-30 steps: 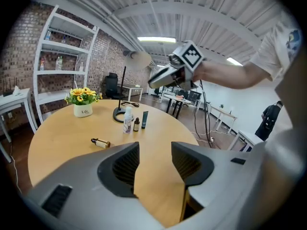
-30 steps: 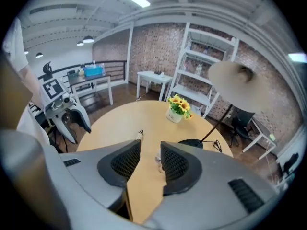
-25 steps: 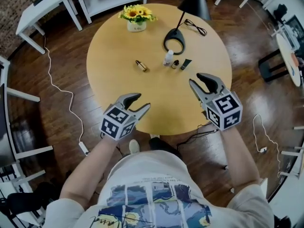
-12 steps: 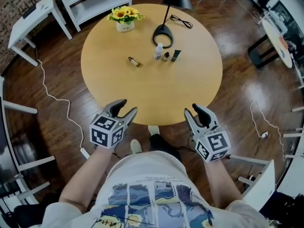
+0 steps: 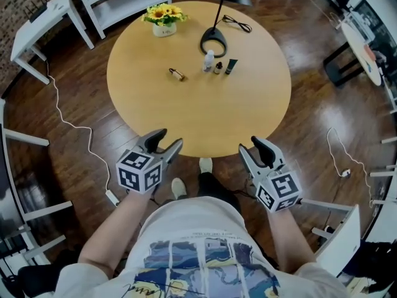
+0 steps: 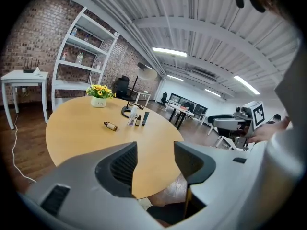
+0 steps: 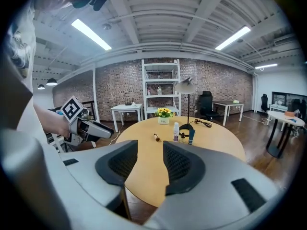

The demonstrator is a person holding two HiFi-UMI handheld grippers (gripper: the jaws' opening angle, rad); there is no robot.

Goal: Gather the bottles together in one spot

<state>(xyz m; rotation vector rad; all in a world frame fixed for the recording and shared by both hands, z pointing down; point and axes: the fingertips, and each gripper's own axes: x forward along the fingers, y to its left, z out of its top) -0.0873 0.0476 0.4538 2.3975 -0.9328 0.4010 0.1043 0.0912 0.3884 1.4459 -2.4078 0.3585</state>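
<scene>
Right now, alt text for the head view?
From above: a person holds the left gripper and right gripper, both empty, jaws just opened wider, at the near edge of a round wooden table. Across it, three small bottles stand by a lamp base; a brown bottle lies apart to their left.

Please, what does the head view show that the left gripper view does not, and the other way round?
Only the head view: the person's printed shirt, a shoe on the floor, and a white cable on the floor. Only the left gripper view: ceiling lights and the ribbed pads of the left gripper. Both: the round table, the flowers, the lamp base, the white bottle, the lying amber bottle and the right gripper. Both grippers' jaws have just been opening, with nothing between them.
</scene>
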